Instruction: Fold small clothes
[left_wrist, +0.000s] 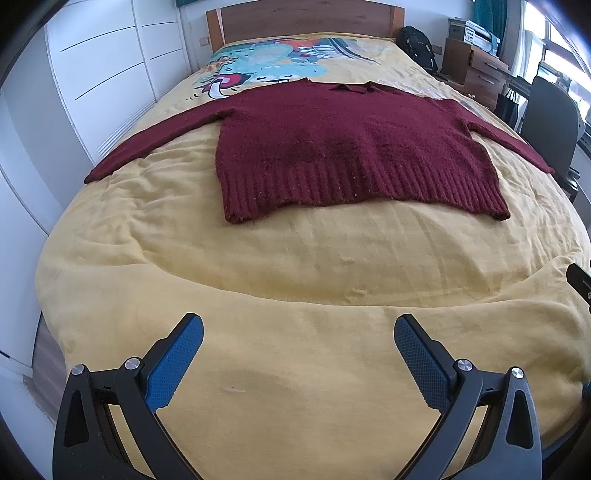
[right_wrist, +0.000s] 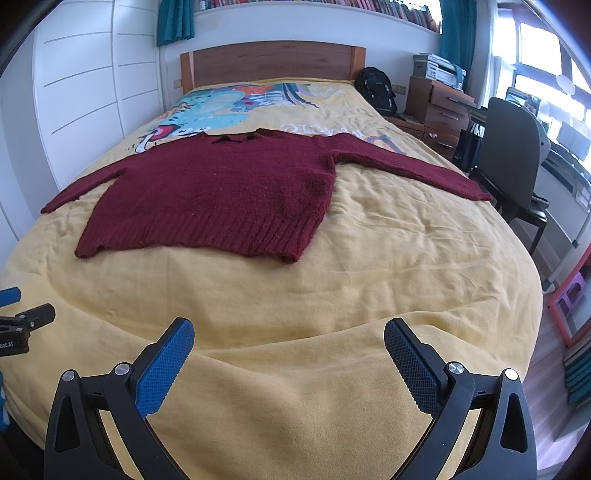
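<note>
Sweater: a maroon knitted sweater (left_wrist: 332, 147) lies flat across the middle of the bed (left_wrist: 295, 277), collar toward the headboard (left_wrist: 303, 18), ribbed hem (left_wrist: 362, 184) toward the foot edge.
Sleeves: both spread outward; the left sleeve (left_wrist: 147, 147) runs toward the bed's left edge, the right sleeve (right_wrist: 413, 166) toward its right edge.
Handling: likely soft, thick and fairly light; the knit should drape and stretch rather than hold a crease, and cling a little to the yellow cover (right_wrist: 369, 277).
Where to grip: probably a cuff or a shoulder seam, pinching both layers, to bring a sleeve over the body.
Left gripper (left_wrist: 298, 330): spread wide, empty, hovering above the foot end, well apart from the sweater.
Right gripper (right_wrist: 289, 334): likewise wide apart, holding nothing, near the foot edge.
Progress: no fold made.
</note>
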